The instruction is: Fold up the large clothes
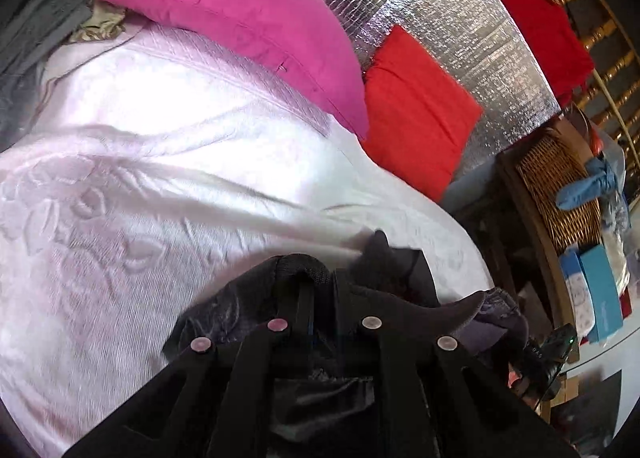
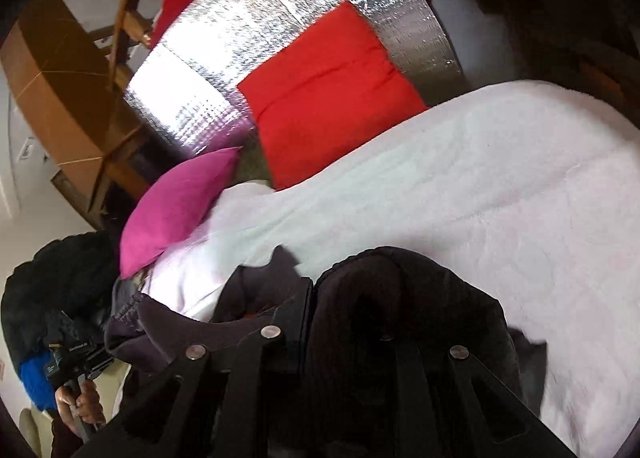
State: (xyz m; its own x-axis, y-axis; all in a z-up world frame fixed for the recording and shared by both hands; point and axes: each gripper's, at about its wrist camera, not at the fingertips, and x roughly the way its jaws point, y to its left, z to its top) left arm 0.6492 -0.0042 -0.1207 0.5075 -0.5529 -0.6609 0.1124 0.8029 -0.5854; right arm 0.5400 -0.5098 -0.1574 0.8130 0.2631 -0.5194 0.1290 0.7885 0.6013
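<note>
Dark garment being carried over the bed, both tongs clamped on its edge.

The left tongs (image 1: 320,278) and right tongs (image 2: 312,290) are each pinching a bunched hem of the garment (image 2: 400,298), which is hanging just above the pale blanket (image 1: 160,178), near the pink pillow (image 1: 240,18) and red pillow (image 1: 416,106). No tidy fold is showing; judging by this, spreading and folding are remaining.
</note>
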